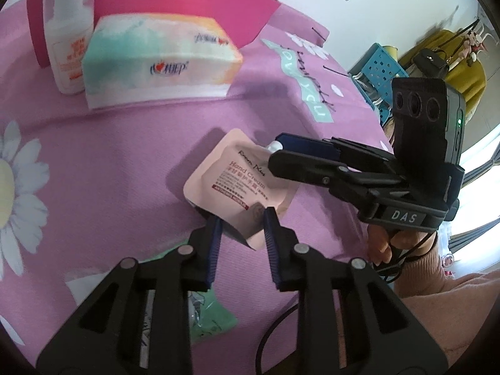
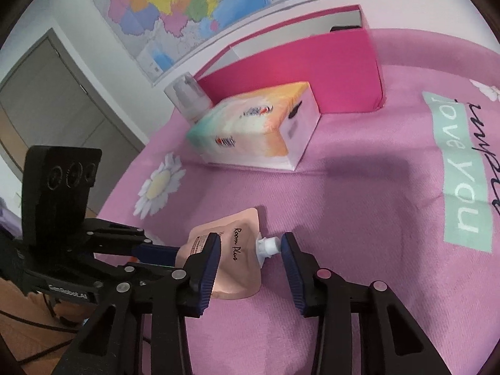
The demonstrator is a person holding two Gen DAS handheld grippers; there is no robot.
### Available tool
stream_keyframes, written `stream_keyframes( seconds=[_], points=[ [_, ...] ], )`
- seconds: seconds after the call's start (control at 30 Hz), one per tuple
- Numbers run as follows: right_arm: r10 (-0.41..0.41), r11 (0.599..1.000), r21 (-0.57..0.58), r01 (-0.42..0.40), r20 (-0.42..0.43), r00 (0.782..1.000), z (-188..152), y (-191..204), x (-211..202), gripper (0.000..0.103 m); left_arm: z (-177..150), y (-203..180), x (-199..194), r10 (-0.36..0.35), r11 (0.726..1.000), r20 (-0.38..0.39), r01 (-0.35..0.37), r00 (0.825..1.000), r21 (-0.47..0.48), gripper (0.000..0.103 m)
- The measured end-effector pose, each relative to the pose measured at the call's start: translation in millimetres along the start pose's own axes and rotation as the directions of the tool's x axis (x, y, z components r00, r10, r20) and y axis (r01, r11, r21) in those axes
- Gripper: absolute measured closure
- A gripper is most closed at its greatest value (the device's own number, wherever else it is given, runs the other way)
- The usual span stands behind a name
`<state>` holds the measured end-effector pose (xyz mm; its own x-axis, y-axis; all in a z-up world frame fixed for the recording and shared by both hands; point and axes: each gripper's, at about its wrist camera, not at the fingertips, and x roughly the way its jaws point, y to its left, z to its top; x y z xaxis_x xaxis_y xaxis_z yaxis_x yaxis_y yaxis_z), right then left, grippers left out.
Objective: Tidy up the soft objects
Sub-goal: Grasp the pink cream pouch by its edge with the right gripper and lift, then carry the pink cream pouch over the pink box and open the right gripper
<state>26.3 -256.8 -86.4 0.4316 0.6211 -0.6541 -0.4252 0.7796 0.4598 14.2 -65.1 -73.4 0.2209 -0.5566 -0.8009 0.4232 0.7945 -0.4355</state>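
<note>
A pale pink hand cream pouch (image 1: 231, 184) with a white screw cap (image 2: 267, 245) lies on the pink cloth. In the left wrist view my left gripper (image 1: 242, 228) has its blue pads against both edges of the pouch's bottom corner, shut on it. My right gripper (image 2: 250, 250) comes from the other side and straddles the pouch's top. The cap sits just inside its right pad (image 2: 289, 256), and a gap shows between the jaws, so it is open. Each gripper also shows in the other's view: the right gripper (image 1: 276, 151) at the cap, the left gripper (image 2: 176, 251) at the pouch's far end.
A soft tissue pack (image 1: 159, 59) lies behind the pouch, with a white pump bottle (image 1: 67, 37) beside it and an open pink box (image 2: 312, 72) further back. A green packet (image 1: 212, 315) lies under my left gripper. A blue basket (image 1: 381, 62) stands beyond the cloth's edge.
</note>
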Motion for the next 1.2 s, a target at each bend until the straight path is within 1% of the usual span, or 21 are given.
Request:
stream_keyframes(
  seconds=[0.13, 0.27, 0.37, 0.6, 0.83, 1.0, 1.2],
  points=[
    [-0.004, 1.0, -0.008, 0.005, 0.035, 0.999, 6, 8, -11, 0.062, 6, -6, -13, 0.009, 1.0, 0.038, -0.01, 0.999, 0.03, 0.074],
    [0.017, 1.0, 0.0, -0.017, 0.087, 0.996, 17, 11, -23, 0.062, 17, -9, -28, 0.009, 0.998, 0.084, -0.014, 0.996, 0.055, 0.074],
    [0.029, 1.0, -0.006, -0.028, 0.128, 0.991, 27, 15, -34, 0.062, 28, -12, -38, 0.022, 0.997, 0.116, -0.031, 0.993, 0.077, 0.074],
    [0.026, 0.999, -0.03, -0.021, 0.198, 0.98, 51, 21, -49, 0.062, 53, -18, -55, 0.059, 0.991, 0.177, -0.08, 0.982, 0.112, 0.074],
    [0.026, 0.999, -0.042, -0.017, 0.229, 0.973, 76, 15, -52, 0.062, 77, -21, -61, 0.091, 0.986, 0.209, -0.118, 0.974, 0.119, 0.074],
    [0.018, 0.999, -0.046, -0.007, 0.253, 0.967, 91, 12, -52, 0.062, 95, -22, -62, 0.101, 0.983, 0.225, -0.132, 0.969, 0.126, 0.074],
    [0.009, 0.999, -0.045, 0.003, 0.268, 0.963, 102, 10, -53, 0.062, 107, -19, -62, 0.104, 0.983, 0.232, -0.136, 0.967, 0.126, 0.074]
  ],
)
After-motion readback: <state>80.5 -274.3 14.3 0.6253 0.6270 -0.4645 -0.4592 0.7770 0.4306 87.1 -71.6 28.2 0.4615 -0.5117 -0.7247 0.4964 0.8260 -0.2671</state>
